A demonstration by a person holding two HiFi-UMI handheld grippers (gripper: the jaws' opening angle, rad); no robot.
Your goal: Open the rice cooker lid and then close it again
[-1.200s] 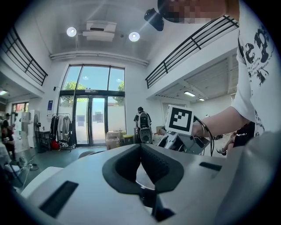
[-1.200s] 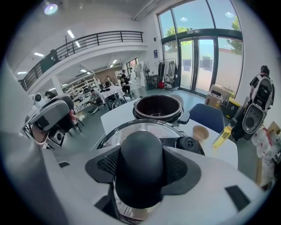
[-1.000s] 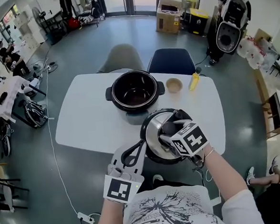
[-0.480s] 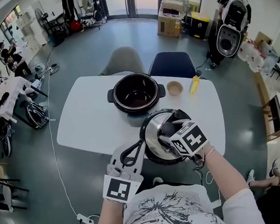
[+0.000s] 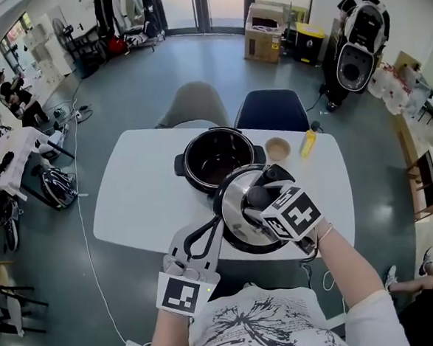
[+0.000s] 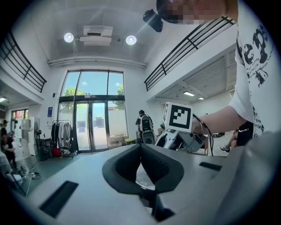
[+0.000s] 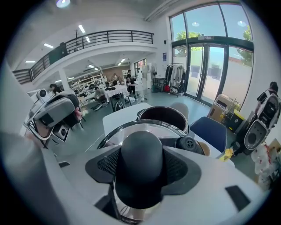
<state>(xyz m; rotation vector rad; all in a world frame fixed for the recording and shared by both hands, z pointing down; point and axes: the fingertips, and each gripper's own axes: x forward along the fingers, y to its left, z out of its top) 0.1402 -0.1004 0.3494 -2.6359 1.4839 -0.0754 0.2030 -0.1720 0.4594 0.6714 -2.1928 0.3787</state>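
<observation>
Now right gripper point(image 5: 257, 197) clamps lid knob point(image 7: 141, 162); open pot point(image 5: 189, 163) lies just beyond lid point(image 5: 235, 220); left gripper point(image 5: 218, 222) closed, empty, beside lid.

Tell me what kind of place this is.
Probably a large open workshop or lab hall rather than a home kitchen. A railed mezzanine runs overhead, tall glass doors close one end, and people work at tables along one side, with cardboard boxes on the floor.

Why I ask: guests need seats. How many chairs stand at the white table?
2: a grey chair at the table's far side, a dark blue chair right of it. Others may be hidden behind the person.
</observation>
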